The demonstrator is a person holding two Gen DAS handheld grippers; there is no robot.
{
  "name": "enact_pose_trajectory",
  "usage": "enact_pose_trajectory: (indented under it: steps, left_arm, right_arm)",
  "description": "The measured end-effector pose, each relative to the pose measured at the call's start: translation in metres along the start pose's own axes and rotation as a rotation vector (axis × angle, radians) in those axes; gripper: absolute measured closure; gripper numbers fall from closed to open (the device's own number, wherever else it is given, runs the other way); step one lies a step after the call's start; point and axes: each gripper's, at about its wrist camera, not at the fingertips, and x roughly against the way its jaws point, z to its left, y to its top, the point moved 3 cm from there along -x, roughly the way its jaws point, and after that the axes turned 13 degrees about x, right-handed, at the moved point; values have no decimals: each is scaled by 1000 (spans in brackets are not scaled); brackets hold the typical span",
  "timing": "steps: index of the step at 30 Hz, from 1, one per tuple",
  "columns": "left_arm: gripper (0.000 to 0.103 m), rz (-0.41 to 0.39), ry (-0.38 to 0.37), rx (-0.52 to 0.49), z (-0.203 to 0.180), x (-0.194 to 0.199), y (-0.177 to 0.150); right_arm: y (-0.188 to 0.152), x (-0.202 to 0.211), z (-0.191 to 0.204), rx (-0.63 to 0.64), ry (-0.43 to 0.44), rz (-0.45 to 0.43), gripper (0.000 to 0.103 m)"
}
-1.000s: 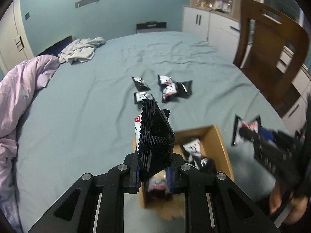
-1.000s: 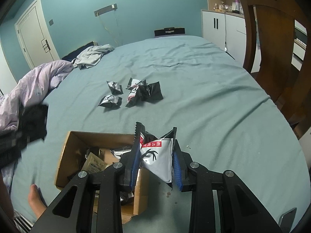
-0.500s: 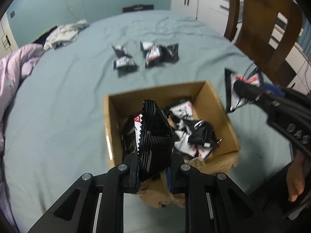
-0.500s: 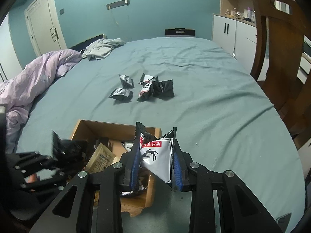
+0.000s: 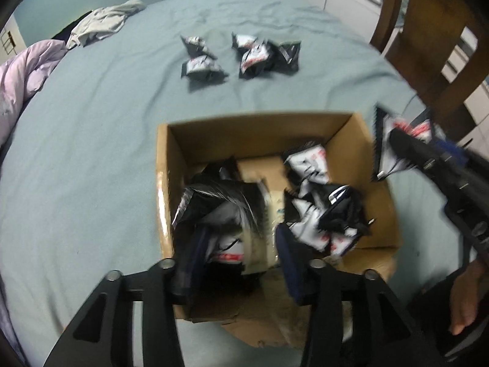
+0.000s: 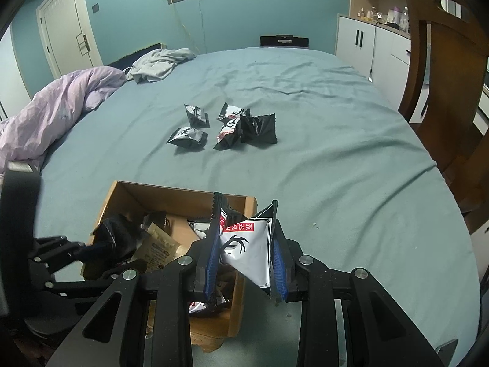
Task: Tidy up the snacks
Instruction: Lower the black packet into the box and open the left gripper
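Cardboard box (image 5: 363, 150) on the blue-green bed (image 5: 91, 140), seen from the left wrist, filled with black-and-white snack packets (image 5: 308, 165). Left gripper (image 5: 241, 257) low over the box's near side, jaws just been opening, parted now, with a black packet (image 5: 220, 202) lying blurred between the fingers and no pad clearly pressing on it. Five more packets (image 5: 256, 58) loose on the bed beyond the box. Right gripper (image 5: 406, 150) at the box's right edge, clamped on a white packet. Wooden chair (image 5: 428, 39) far right, lilac duvet (image 5: 27, 70) far left. From the right wrist: right gripper (image 6: 246, 250) closed narrowly on a white snack packet (image 6: 247, 250) with a red label and antler print, held above the near right corner of the cardboard box (image 6: 128, 192). Left gripper (image 6: 88, 249) reaching in from the left side. Loose packets (image 6: 226, 125) mid-bed, grey garment (image 6: 159, 64) near the far wall.
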Motion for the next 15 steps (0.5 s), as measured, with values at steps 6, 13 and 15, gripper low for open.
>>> enact_pose_trajectory:
  steps: [6,13,15]
  left_arm:
    - [19,-186,-2,45,9,41,15]
    - [19,-228,24,112,36,54,29]
    - [19,-221,21,161,47,53,32]
  right_arm:
    - [-2,-2,12,56,12,12,74]
    - [-6,-13,41,174,83,83,74]
    - [-6,-14,44,201,81,94,74]
